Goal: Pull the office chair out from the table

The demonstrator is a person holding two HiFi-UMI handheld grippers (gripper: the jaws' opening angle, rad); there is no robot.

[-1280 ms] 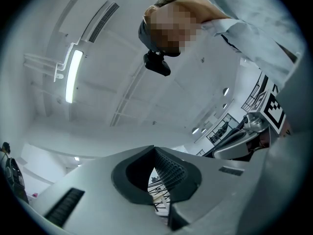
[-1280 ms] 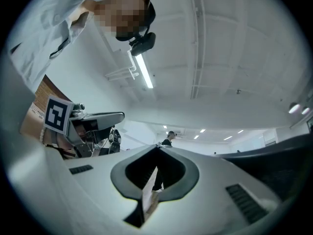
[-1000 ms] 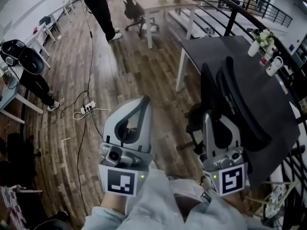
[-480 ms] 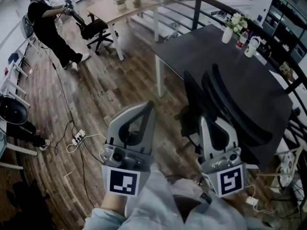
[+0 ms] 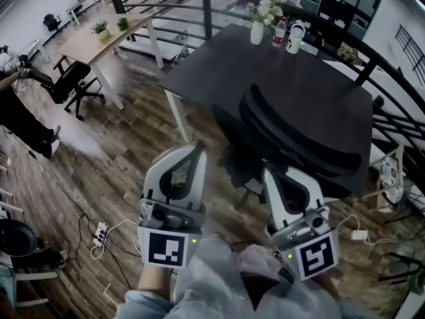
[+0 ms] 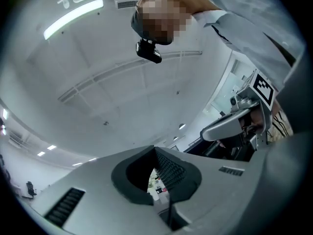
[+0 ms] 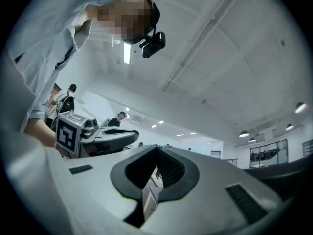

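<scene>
Office chair (image 5: 299, 135): black, pushed in at the near edge of the dark counter (image 5: 219, 65), backrest facing the person.
Left gripper (image 5: 197, 150): jaws together, empty, above the wood floor (image 5: 133, 131) left of the chair.
Right gripper (image 5: 271, 175): jaws together, empty, close to the chair's back; contact unclear.

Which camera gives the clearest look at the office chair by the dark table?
The head view: the office chair shows from above, its curved back at the edge of the dark table. The left gripper view and right gripper view aim up at the ceiling; the chair cannot be made out there.
</scene>
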